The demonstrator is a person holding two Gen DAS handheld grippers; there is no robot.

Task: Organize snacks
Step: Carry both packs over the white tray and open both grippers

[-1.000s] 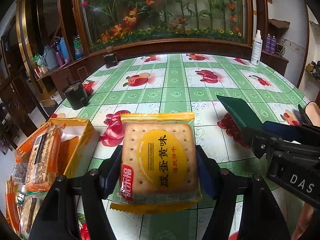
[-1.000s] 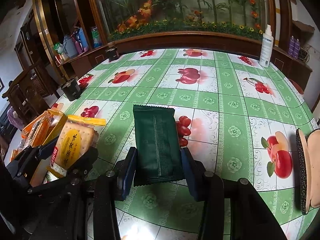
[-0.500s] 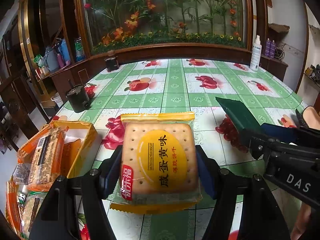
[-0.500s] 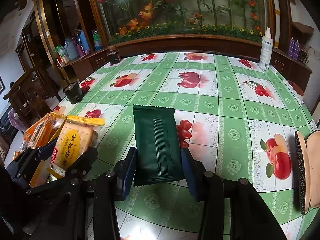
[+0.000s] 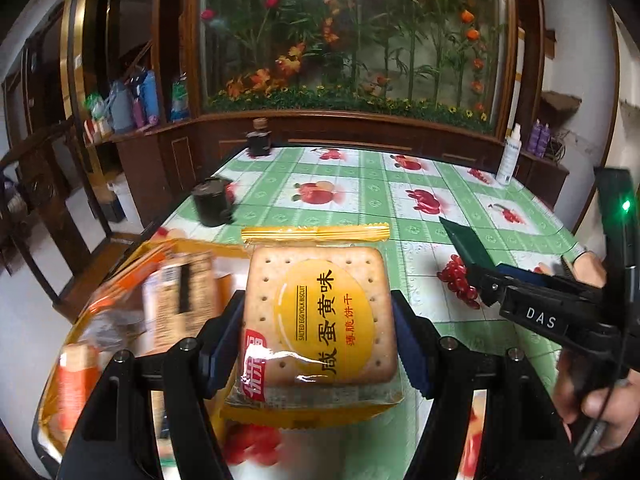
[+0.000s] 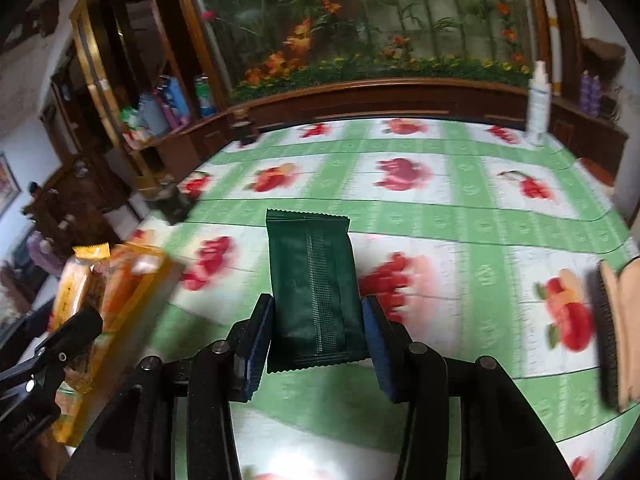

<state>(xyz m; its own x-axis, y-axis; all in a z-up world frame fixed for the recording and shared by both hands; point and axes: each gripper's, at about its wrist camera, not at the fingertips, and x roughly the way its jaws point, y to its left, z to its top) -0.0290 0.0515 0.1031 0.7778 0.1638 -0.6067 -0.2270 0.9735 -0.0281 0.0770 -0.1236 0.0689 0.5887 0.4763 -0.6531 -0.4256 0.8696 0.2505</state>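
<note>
Desk: a green-and-white checked cloth (image 5: 372,196) with printed red fruit covers it; both wrist views show it blurred in places.
Room: behind the desk a dark wooden cabinet frames a glass panel of artificial flowers (image 5: 352,40); bottles stand on a shelf (image 5: 132,104) at far left.
Left edge: a yellow snack box (image 5: 80,320) sits at the desk's left edge, packets inside it smeared by blur, their print unreadable.
Dark pots: one small dark container (image 5: 212,202) stands near the left edge, another (image 5: 259,143) at the far edge; what they are cannot be told.
Left gripper (image 5: 320,344): clamped on a yellow salted egg yolk biscuit packet (image 5: 316,320), held flat above the desk just right of the box.
Right gripper (image 6: 316,332): clenched on a dark green packet (image 6: 312,280), held above the middle of the cloth; its label is not visible.
Right of centre: a white spray bottle (image 6: 538,100) stands at the far right edge.
Far right: a dark-edged tan object (image 6: 618,332) lies cut off by the frame; a hand (image 5: 600,396) on the right gripper's handle shows only partly.
</note>
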